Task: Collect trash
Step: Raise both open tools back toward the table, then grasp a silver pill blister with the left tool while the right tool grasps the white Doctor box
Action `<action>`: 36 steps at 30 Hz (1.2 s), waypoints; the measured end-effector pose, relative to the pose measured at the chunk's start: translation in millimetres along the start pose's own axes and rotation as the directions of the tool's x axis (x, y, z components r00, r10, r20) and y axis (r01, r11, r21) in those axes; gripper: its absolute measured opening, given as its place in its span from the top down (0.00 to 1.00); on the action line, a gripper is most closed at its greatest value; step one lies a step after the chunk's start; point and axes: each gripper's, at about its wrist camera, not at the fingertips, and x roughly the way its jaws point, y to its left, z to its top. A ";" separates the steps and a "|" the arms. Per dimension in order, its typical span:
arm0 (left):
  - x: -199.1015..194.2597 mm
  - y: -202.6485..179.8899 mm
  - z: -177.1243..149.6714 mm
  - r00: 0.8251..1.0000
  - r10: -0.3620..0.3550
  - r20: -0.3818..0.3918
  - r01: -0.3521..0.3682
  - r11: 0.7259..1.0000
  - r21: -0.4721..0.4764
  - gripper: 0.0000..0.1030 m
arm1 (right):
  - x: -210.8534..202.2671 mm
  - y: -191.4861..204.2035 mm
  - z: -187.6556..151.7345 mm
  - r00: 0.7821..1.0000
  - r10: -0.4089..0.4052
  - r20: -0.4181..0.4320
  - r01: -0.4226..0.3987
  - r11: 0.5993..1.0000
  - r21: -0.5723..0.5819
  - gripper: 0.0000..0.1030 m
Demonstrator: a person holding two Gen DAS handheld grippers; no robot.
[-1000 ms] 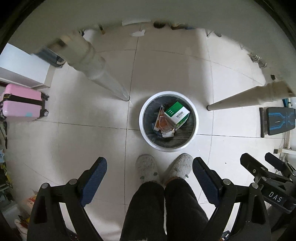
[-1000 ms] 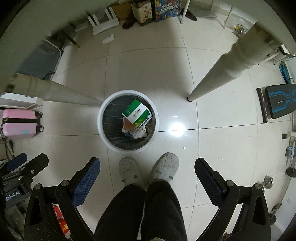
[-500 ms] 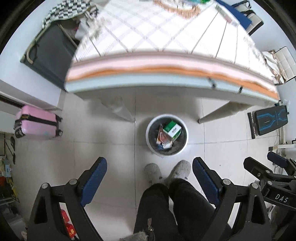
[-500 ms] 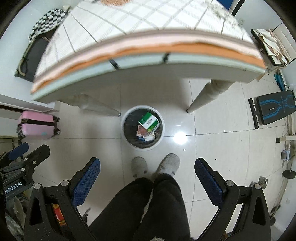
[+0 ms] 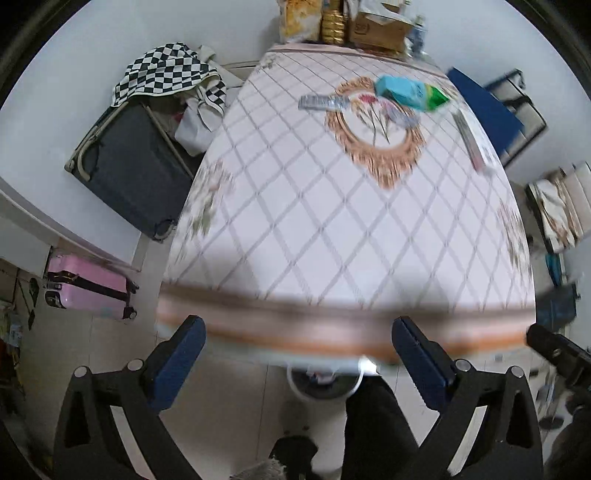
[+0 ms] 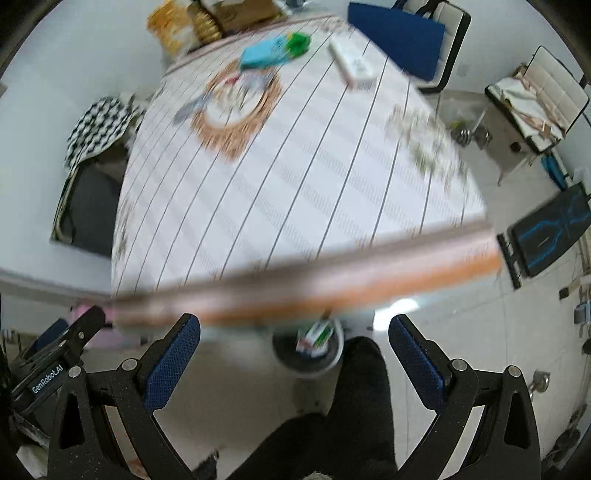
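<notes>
Left gripper [image 5: 295,354] spread wide, jaws have just been opening further, nothing between them. Right gripper [image 6: 293,352] also spread, empty.

Nearest, just below and between the fingers of both: the white trash bin [image 6: 334,360], on the floor by the person's dark trouser legs [image 6: 354,398], half hidden under the table edge [image 5: 332,332]. Boxes already inside it.

Beyond the fingertips, the table with the checked cloth [image 5: 332,221] fills both views — blurred, so the near rim is hard to place. Risk: a finger clips that rim on the way forward.

Far ahead, past the gold ring pattern, the remaining trash: a blue-green carton [image 5: 410,92], a silvery wrapper [image 5: 323,101] to its left, and a long white box [image 6: 352,66] off to the right near the table side.

Likely next is a long reach across the table. Risks:
- flat wrapper slips out of a wide pinch
- carton gets pushed toward the stuff stacked at the far end [image 5: 347,22] — or knocks it
- long white box nudged off the side
</notes>
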 end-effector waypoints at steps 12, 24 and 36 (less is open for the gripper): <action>118.7 -102.2 181.0 0.991 0.024 -0.134 -0.038 0.994 -0.105 0.00 | 114.1 -95.8 299.8 0.994 -0.094 -0.051 0.098 0.992 0.080 0.00; 236.4 -206.6 303.4 0.976 0.017 -0.217 0.061 0.935 0.350 0.00 | 237.1 -103.0 431.0 0.974 -0.115 -0.193 0.106 0.993 -0.056 0.00; 272.1 -223.4 316.8 0.949 -0.049 -0.311 0.175 0.904 0.391 0.34 | 262.8 -93.7 450.2 0.967 -0.161 -0.195 0.144 0.985 -0.098 0.40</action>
